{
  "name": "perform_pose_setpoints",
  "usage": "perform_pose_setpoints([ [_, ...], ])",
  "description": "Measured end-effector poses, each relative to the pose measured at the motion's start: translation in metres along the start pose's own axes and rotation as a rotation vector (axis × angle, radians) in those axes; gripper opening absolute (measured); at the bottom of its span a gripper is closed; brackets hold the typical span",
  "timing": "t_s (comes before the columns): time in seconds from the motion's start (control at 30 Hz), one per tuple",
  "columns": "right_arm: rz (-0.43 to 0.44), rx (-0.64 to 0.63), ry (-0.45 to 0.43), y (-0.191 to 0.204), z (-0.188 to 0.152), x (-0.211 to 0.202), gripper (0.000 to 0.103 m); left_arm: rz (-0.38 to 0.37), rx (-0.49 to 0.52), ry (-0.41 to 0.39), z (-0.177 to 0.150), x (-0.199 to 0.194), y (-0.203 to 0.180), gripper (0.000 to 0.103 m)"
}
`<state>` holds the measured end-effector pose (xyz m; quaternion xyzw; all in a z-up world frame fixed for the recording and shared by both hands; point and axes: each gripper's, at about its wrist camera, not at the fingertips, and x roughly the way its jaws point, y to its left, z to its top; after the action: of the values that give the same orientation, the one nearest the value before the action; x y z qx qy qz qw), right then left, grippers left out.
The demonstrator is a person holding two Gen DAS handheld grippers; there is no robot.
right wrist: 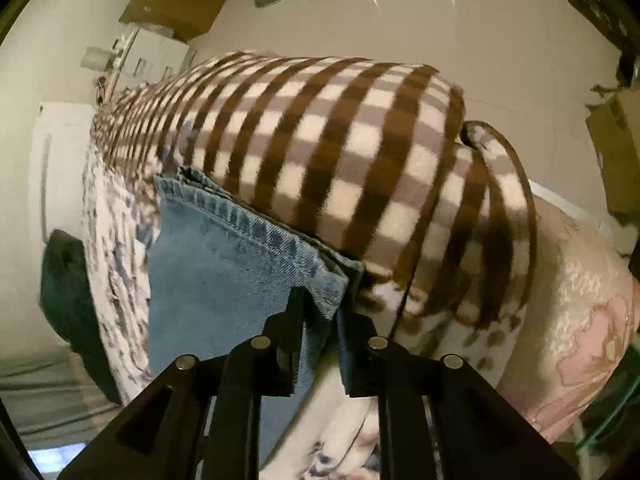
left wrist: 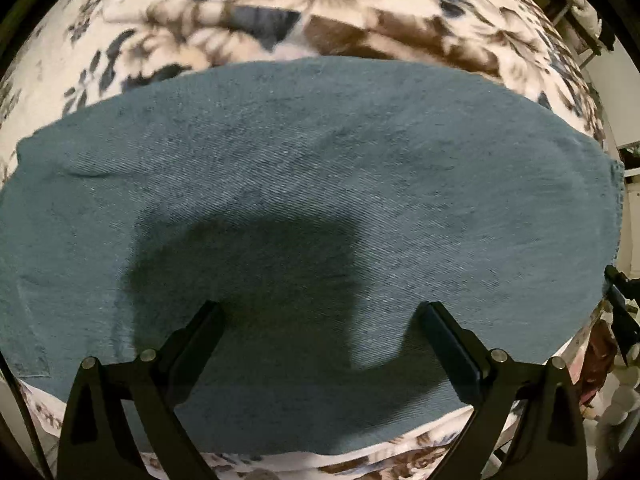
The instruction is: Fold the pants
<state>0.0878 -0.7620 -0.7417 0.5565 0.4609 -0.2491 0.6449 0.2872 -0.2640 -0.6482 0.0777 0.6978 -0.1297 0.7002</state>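
Note:
Blue denim pants (left wrist: 320,168) lie flat across a floral blanket (left wrist: 280,12) in the left wrist view. My left gripper (left wrist: 320,312) hovers over the denim with its jaws wide apart and nothing between them. In the right wrist view, my right gripper (right wrist: 324,312) is shut on the hemmed leg end of the pants (right wrist: 240,256), pinching the corner of the stacked cuffs. The hem stitching runs diagonally above the fingers. The rest of the pants is out of the right view.
A brown-and-cream checked blanket (right wrist: 340,152) is bunched just behind the pant hem. A pink floral cover (right wrist: 592,328) lies to the right. Cardboard boxes (right wrist: 176,4) and a white cabinet (right wrist: 64,184) stand on the floor beyond the bed edge.

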Motion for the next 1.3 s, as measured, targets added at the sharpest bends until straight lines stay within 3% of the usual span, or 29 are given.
perform_pose_setpoints([
  [0.13,-0.037,-0.048,-0.014,0.015,-0.003,-0.005,0.023,0.004,0.006,0.002,-0.002,0.003,0.001,0.101],
  [0.2,-0.042,-0.038,-0.026,0.013,-0.005,-0.010,0.060,0.007,0.008,0.001,-0.006,0.004,0.000,0.101],
  [0.27,-0.045,-0.012,-0.051,0.006,-0.006,-0.016,0.071,0.004,0.005,0.002,-0.007,0.003,0.000,0.101],
  [0.4,0.036,0.055,0.003,-0.013,-0.002,-0.008,0.071,-0.005,-0.003,0.002,0.000,0.003,0.000,0.102],
  [0.47,0.083,0.062,-0.010,-0.014,0.000,0.001,0.070,-0.008,0.000,0.000,0.000,0.004,0.000,0.102],
  [0.53,0.100,0.033,-0.074,-0.009,-0.002,0.001,0.062,-0.009,0.006,-0.002,-0.001,0.004,-0.002,0.102],
  [0.57,0.104,0.019,-0.090,-0.007,-0.004,0.000,0.053,-0.009,0.007,-0.002,-0.001,0.004,-0.002,0.102],
  [0.67,0.088,-0.038,-0.155,0.007,-0.013,-0.012,0.051,-0.014,0.007,-0.001,-0.001,0.003,-0.003,0.101],
  [0.87,-0.027,-0.129,-0.289,0.016,-0.023,-0.042,0.054,-0.018,0.012,0.004,-0.001,0.003,-0.001,0.102],
  [0.93,0.003,-0.147,-0.238,0.014,-0.009,-0.033,0.065,-0.018,0.014,0.003,-0.002,0.003,-0.002,0.102],
  [1.07,0.045,-0.132,-0.106,0.005,0.015,0.006,0.069,-0.020,0.010,0.003,-0.001,0.003,-0.003,0.101],
  [1.3,0.188,-0.230,-0.183,0.012,-0.009,-0.024,0.067,-0.018,0.012,0.000,-0.001,0.003,-0.003,0.102],
])
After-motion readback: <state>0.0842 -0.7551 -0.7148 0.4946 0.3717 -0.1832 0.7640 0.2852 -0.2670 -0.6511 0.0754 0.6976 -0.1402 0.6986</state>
